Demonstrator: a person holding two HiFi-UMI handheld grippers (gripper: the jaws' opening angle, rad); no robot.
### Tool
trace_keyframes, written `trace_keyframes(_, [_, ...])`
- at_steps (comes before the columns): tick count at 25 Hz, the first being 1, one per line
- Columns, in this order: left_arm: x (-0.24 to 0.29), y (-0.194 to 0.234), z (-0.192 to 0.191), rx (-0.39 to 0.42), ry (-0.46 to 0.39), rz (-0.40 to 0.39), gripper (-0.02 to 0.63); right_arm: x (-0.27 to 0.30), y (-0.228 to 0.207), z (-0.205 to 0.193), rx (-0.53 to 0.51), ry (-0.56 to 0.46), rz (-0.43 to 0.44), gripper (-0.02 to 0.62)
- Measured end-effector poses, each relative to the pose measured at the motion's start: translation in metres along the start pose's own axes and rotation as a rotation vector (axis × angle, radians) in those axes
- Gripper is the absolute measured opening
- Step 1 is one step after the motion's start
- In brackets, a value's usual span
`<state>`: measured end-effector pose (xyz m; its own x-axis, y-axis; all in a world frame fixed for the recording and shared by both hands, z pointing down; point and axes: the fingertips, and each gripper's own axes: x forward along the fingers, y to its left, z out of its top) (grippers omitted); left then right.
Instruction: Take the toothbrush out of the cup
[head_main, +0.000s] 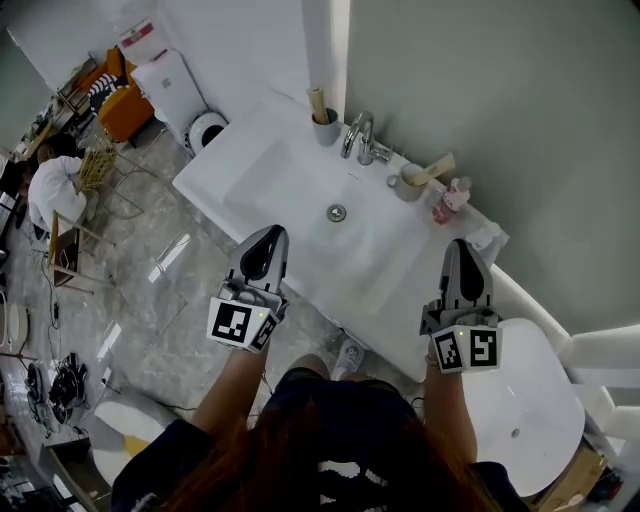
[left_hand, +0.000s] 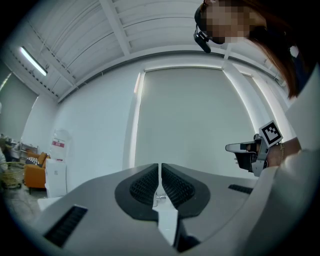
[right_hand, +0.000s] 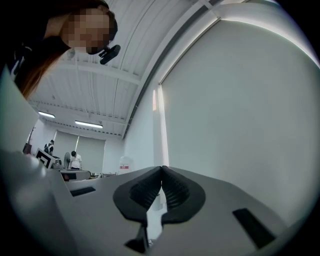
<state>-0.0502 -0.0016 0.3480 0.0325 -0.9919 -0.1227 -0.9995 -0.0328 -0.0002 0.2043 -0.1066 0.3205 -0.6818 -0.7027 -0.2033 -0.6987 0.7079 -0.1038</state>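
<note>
While at the sink (head_main: 290, 185) front edge, left gripper (head_main: 271, 236): jaws together, empty.
Right gripper (head_main: 463, 250): jaws together, empty.
Toothbrush (head_main: 437, 167): leaning in cup (head_main: 404, 187).

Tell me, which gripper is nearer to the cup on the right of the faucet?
Right. The right gripper is in front of the cup, slightly to its right; the left gripper is farther off, across the sink.

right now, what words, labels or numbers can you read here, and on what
None reads clearly.
Red label on the white unit: too small to read.
Pink bottle beside the sink: print too small.
Left marker cube, right marker cube: black-and-white patterns, no letters.
</note>
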Motion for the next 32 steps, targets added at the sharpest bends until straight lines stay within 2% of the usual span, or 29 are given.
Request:
trace_keyframes(9, [0.081, 0.026, -0.028, -0.023, 0.034, -0.081, 0.035, 0.045, -0.033, -0.024, 0.0, 0.036, -0.096, 0.015])
trace_keyframes(13, [0.128, 0.049, -0.032, -0.037, 0.041, -0.18, 0.035, 0.079, -0.043, -0.026, -0.015, 0.021, -0.203, 0.014])
trace_keyframes(19, [0.192, 0.098, -0.031, -0.031, 0.022, -0.317, 0.035, 0.133, -0.031, -0.033, -0.053, 0.0, -0.328, 0.015])
trace_keyframes(25, [0.237, 0.121, -0.037, -0.037, 0.025, -0.437, 0.035, 0.154, -0.025, -0.045, -0.068, 0.008, -0.442, 0.015])
trace_keyframes(28, [0.246, 0.127, -0.043, -0.049, 0.035, -0.455, 0.035, 0.159, -0.02, -0.052, -0.073, 0.031, -0.456, 0.015])
trace_keyframes(32, [0.249, 0.129, -0.056, -0.067, 0.052, -0.44, 0.035, 0.162, -0.026, -0.065, -0.062, 0.058, -0.448, 0.015])
